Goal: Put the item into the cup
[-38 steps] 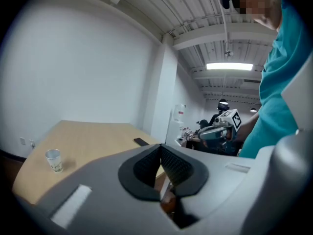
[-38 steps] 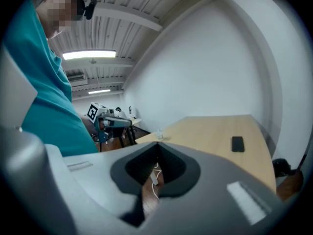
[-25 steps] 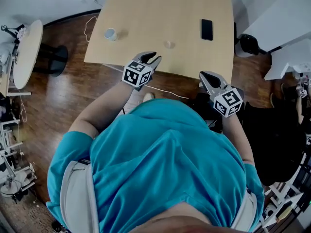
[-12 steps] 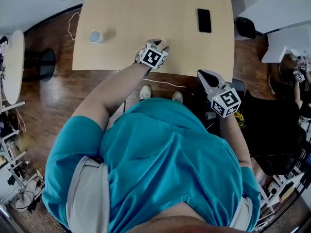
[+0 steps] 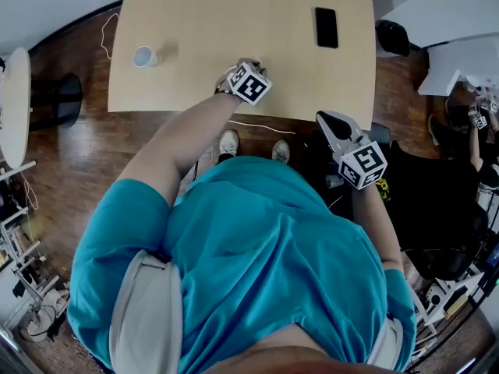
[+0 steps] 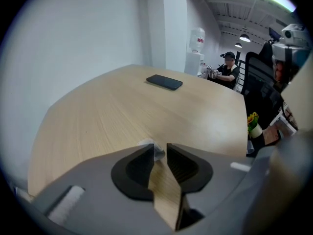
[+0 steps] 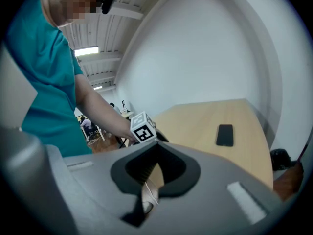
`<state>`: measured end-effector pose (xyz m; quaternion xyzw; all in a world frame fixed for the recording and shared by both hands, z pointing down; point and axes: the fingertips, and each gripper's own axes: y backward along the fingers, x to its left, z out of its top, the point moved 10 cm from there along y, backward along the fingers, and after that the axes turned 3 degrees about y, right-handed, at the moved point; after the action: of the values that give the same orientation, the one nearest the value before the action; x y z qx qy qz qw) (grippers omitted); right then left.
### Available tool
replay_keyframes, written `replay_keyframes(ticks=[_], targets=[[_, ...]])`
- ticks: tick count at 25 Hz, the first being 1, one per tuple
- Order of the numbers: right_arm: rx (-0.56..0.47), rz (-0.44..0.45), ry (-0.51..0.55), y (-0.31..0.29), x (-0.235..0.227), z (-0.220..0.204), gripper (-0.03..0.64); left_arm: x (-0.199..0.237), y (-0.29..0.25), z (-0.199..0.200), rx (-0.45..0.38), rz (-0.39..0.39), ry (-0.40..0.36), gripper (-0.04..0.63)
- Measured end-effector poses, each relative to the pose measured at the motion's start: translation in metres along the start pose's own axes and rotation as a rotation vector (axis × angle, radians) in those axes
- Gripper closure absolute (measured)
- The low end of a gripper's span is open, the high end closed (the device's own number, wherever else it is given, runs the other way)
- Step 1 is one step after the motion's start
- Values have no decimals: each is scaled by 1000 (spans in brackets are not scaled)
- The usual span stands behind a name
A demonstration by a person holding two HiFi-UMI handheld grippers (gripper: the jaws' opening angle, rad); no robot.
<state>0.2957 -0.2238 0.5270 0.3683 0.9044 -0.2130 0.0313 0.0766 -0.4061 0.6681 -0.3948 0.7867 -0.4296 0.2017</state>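
Observation:
A small crumpled whitish item (image 6: 158, 152) lies on the light wooden table (image 5: 234, 14) near its front edge. My left gripper (image 5: 249, 61) points steeply down at it; its jaws have just been closing and now pinch the item at their tips (image 6: 160, 148). In the head view the marker cube hides the item. A white cup (image 5: 143, 56) stands on the table well to the left, far from the gripper. My right gripper (image 5: 326, 118) hovers off the table's front right corner, shut and empty (image 7: 155, 146).
A black phone (image 5: 326, 26) lies at the table's far right, also in the left gripper view (image 6: 164, 82). A white cable (image 5: 261, 127) runs over the wooden floor under the front edge. A dark chair (image 5: 437, 209) stands to the right, a round table (image 5: 12, 107) to the left.
My left gripper has come forward and down from mid-air onto the table, over the small item, which is now hidden in the head view. The right gripper has sunk slightly.

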Motion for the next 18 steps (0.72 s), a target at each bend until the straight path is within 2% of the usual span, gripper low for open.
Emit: replay_keyframes(ticks=[8,18], targets=[[8,-5,-2,6,-4,-2,614,-5,-4,5,-11,8,7,565],[-7,4,31,-4,-12,11,614,-9,40,16,-125,12,22,574]])
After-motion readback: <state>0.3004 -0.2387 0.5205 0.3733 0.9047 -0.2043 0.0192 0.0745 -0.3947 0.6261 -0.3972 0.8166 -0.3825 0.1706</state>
